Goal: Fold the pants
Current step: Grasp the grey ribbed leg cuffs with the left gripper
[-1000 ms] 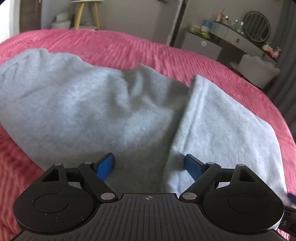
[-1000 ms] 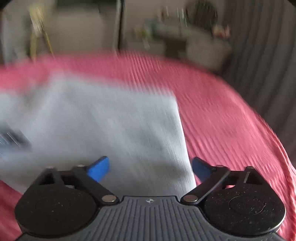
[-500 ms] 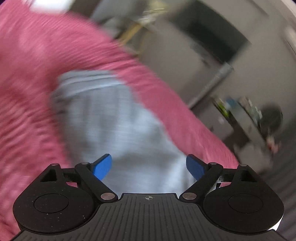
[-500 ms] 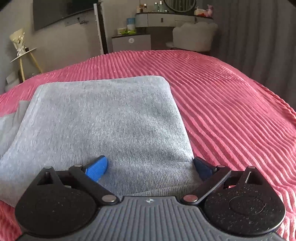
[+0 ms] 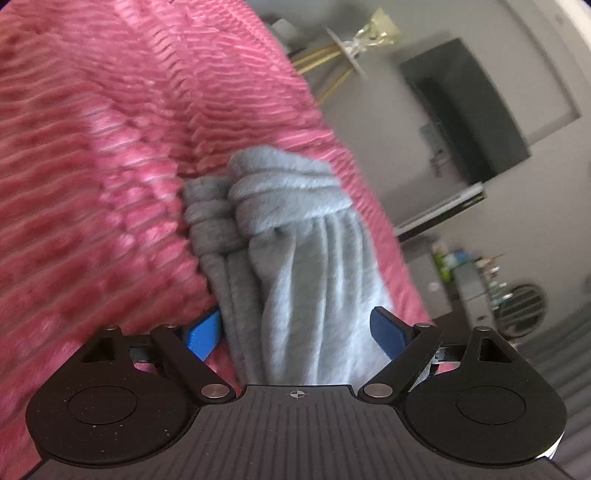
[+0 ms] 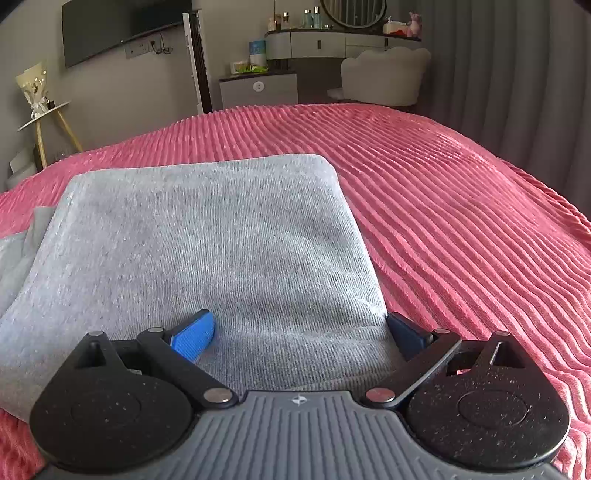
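Note:
The grey pants [image 6: 207,251] lie folded flat on the pink ribbed bedspread [image 6: 461,206]. My right gripper [image 6: 299,334] hovers open over their near edge, blue pads wide apart, the right pad by the cloth's right border. In the left wrist view, which is rolled sideways, the gathered elastic end of the pants [image 5: 284,192] bunches in ridges against the bedspread [image 5: 92,166]. My left gripper [image 5: 295,332] stands open with that grey cloth running between its jaws; the left pad sits close beside the cloth's edge, the right pad apart from it.
Beyond the bed stand a small side table with a bouquet [image 6: 35,99], a wall television [image 6: 122,26], a low cabinet [image 6: 258,86], a dressing table with round mirror [image 6: 351,33], a pale chair [image 6: 384,74] and grey curtains [image 6: 517,74].
My left gripper swept along the pants from the folded middle to the gathered end and rolled sideways, staying open. The right gripper's view settled from blur; it hardly moved.

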### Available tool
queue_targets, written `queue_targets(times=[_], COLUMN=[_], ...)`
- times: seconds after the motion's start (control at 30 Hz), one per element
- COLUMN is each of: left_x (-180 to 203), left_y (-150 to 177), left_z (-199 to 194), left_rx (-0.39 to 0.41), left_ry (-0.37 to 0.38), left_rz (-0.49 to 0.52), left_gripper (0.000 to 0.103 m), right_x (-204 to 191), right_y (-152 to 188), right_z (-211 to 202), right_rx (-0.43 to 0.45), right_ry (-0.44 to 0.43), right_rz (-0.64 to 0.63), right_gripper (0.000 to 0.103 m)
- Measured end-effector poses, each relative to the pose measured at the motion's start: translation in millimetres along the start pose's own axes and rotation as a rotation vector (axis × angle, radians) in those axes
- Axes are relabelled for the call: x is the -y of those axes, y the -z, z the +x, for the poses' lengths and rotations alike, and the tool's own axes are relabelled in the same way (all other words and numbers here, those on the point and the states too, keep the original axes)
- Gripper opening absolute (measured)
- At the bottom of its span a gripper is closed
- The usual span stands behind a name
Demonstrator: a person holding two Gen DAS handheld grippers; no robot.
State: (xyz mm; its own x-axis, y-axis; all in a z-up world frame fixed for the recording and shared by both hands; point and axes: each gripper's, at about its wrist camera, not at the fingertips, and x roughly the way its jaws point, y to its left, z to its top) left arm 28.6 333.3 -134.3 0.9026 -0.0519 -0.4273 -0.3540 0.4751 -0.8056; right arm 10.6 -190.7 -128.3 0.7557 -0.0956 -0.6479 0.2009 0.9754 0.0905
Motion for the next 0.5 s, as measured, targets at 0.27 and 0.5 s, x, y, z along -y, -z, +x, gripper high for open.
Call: queue_targets(times=[0.27, 0.5], left_x=[-23, -35], left_y=[-14, -17], left_z=[8, 5], left_rx=[0.02, 0.025], left_ry=[0.135, 0.165], left_rz=[-0.106, -0.152], left_gripper=[0.089, 0.083], right_x=[0, -2], right_y=[2, 4], right_z=[1, 2], right_rx=[0.022, 0.038], right_ry=[0.0, 0.009], right_rz=[-0.006, -0.006], right_gripper=[0.098, 0.098])
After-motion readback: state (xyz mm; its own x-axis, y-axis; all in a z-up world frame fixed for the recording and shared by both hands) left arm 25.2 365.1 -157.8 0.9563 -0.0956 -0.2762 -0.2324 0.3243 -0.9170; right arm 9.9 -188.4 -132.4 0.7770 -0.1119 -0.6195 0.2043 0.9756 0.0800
